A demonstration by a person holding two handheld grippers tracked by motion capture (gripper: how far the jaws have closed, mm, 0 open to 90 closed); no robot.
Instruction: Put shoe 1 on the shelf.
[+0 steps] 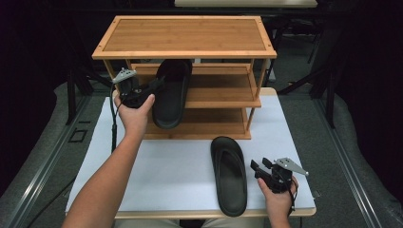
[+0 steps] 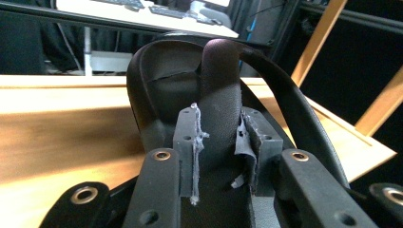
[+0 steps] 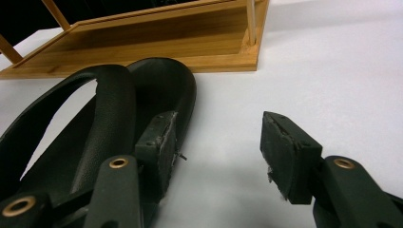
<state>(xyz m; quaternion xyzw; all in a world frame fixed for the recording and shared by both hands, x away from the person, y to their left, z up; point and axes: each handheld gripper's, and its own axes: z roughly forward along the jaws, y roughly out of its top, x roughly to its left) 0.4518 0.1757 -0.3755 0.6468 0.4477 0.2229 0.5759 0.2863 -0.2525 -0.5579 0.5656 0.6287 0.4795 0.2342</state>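
Observation:
My left gripper (image 1: 159, 85) is shut on the strap of a black slipper (image 1: 171, 95), holding it lengthwise at the front of the wooden rack's (image 1: 185, 35) middle shelf. In the left gripper view the pads (image 2: 190, 137) pinch the slipper strap (image 2: 218, 71) above the shelf board (image 2: 62, 128). A second black slipper (image 1: 229, 175) lies flat on the white table (image 1: 180, 166) near its front edge. My right gripper (image 1: 256, 170) stands open just right of it. In the right gripper view the right gripper (image 3: 218, 152) has bare table between its jaws, and that slipper (image 3: 109, 114) lies beside the left jaw.
The three-tier rack stands at the back of the table, its bottom shelf (image 3: 157, 38) resting on the white surface. Dark floor and grey mats (image 1: 361, 156) surround the table. A desk with keyboards (image 2: 157, 12) shows far behind the rack.

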